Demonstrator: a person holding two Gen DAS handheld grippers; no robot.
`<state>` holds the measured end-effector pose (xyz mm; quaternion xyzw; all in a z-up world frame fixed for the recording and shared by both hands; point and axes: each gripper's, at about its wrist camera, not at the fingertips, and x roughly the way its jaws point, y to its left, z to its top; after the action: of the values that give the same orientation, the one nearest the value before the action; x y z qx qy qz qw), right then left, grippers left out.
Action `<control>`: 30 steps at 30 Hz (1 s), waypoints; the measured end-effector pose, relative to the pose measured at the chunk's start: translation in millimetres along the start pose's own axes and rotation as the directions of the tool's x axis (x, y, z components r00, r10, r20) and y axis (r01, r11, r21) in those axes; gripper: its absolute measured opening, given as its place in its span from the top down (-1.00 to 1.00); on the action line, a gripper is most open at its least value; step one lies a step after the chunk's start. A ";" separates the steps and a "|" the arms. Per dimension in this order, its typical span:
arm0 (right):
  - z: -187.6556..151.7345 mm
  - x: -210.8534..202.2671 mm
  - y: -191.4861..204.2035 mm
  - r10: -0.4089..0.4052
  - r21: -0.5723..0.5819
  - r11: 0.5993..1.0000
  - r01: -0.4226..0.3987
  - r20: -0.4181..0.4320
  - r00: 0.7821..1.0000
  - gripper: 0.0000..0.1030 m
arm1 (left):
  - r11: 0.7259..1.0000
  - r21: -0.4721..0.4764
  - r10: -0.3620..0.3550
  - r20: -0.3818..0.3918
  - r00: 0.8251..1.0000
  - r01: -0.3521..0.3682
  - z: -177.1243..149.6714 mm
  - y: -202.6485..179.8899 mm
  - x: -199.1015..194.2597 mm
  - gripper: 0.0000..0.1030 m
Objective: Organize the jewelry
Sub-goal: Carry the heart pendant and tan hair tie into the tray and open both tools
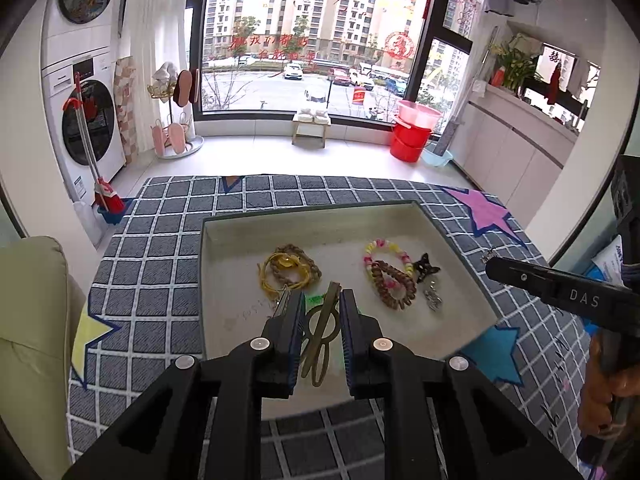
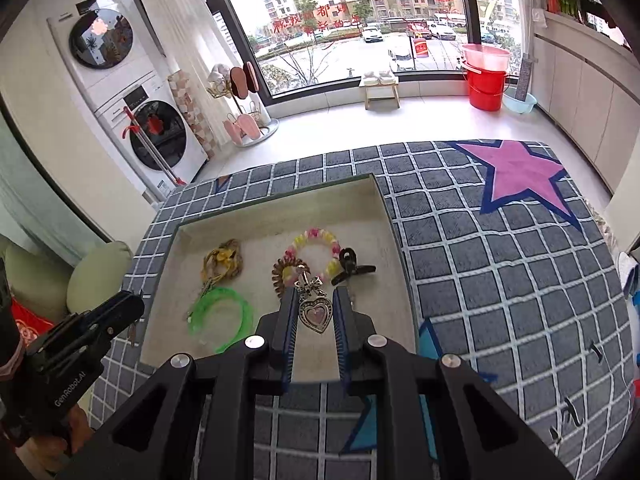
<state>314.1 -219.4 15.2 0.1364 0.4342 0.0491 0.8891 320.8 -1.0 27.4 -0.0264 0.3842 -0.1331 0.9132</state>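
A shallow beige tray (image 1: 240,264) (image 2: 264,224) lies on a checked grey rug. In it lie a yellow cord with a brown braided bracelet (image 1: 286,268) (image 2: 224,262), a pink and yellow bead bracelet (image 1: 386,252) (image 2: 316,242), a brown bead bracelet (image 1: 394,284) (image 2: 280,274), a black hair claw (image 1: 426,266) (image 2: 354,266) and a green bangle (image 2: 222,318). My left gripper (image 1: 320,304) hangs over the tray's near part, jaws around an olive-gold hair clip (image 1: 320,332). My right gripper (image 2: 316,304) holds a silver heart pendant (image 2: 314,314) between its jaws.
The rug (image 1: 160,240) (image 2: 500,280) has pink, yellow and blue stars. A pale sofa arm (image 1: 32,320) is at the left. Beyond are washing machines (image 1: 84,100), a small stool (image 1: 310,128), red buckets (image 1: 412,136) and a big window.
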 end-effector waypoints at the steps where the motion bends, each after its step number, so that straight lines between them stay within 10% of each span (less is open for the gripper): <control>1: 0.5 4.5 -1.1 0.000 0.003 1.000 0.000 -0.002 1.000 0.63 | 1.000 -0.004 0.002 -0.002 1.000 -0.002 1.2 -0.2 3.8 0.39; 30: -11.2 77.4 -16.1 -0.068 -0.009 0.998 0.067 -0.075 0.995 0.63 | 0.993 0.053 0.106 -0.120 0.987 -0.101 -13.8 -8.7 78.2 0.39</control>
<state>352.7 -216.7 -54.6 0.1170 0.4714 0.0254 0.8737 361.4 -29.1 -35.3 0.0232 0.4373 -0.0958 0.8939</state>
